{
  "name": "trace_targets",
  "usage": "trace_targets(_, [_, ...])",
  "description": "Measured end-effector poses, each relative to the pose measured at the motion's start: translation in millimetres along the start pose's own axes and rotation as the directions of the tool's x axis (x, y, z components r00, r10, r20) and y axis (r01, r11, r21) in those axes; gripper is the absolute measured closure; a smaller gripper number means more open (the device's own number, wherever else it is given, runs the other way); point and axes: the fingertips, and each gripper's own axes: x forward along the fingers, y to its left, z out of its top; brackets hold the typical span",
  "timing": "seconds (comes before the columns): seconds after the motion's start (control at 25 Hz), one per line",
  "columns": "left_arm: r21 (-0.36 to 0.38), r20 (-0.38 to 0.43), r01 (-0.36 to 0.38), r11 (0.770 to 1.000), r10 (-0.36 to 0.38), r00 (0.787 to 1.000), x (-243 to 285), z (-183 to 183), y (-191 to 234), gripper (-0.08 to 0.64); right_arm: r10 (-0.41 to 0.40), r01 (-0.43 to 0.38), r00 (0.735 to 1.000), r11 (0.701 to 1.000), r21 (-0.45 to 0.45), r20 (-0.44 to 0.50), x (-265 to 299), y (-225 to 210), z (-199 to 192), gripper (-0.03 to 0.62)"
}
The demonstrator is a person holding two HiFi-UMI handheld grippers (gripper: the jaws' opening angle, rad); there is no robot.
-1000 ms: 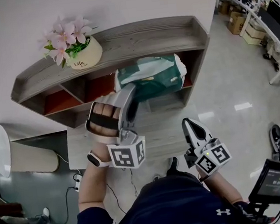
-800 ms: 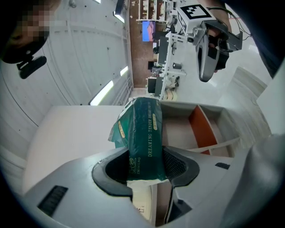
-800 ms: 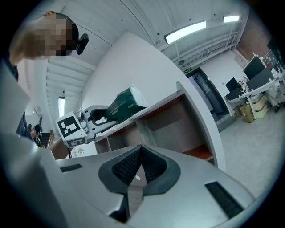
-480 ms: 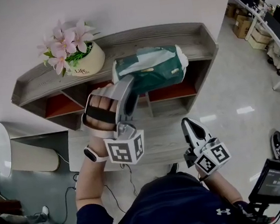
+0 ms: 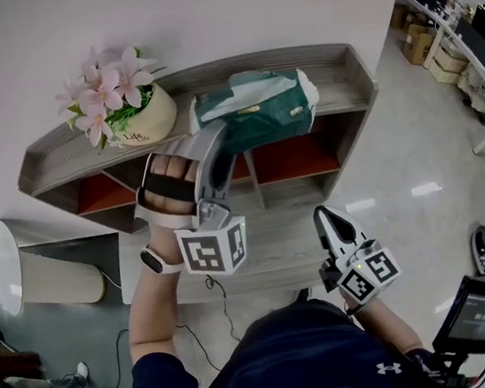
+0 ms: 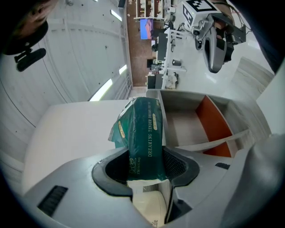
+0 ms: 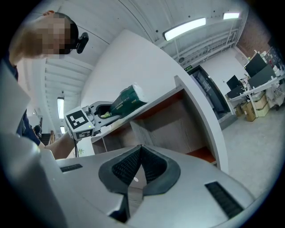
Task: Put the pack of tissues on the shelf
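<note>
- Now the shelf (image 5: 337,69) stands against the wall as before, with its top board and red-backed compartments towards me.
- The pack of tissues (image 5: 259,113) has risen from in front of the open compartments to the level of the top board. It now lies over that board, just right of the flower pot (image 5: 142,117); I cannot tell whether it touches the wood.
- My left gripper (image 5: 218,144) keeps its jaws clamped on the near end of the pack.
- My right gripper (image 5: 327,219) stays low, apart from the shelf, its jaws together on nothing.
</note>
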Motion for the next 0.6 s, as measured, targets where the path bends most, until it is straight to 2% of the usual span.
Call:
trace_targets(0.28, [0.005,-0.014,0.046,0.999,-0.046,0.999,24,-10,3,0.351,0.008,-0.008,1.000,1.000,0.011,-0.001,2,-5,0,0.583])
trace_targets(0.6, [0.032,-0.056,0.150,0.988,-0.148,0.987,49,-22,4,0.350,0.006,-0.005,1.000,0.999,0.039,-0.013,-3,-10,-6,0.583])
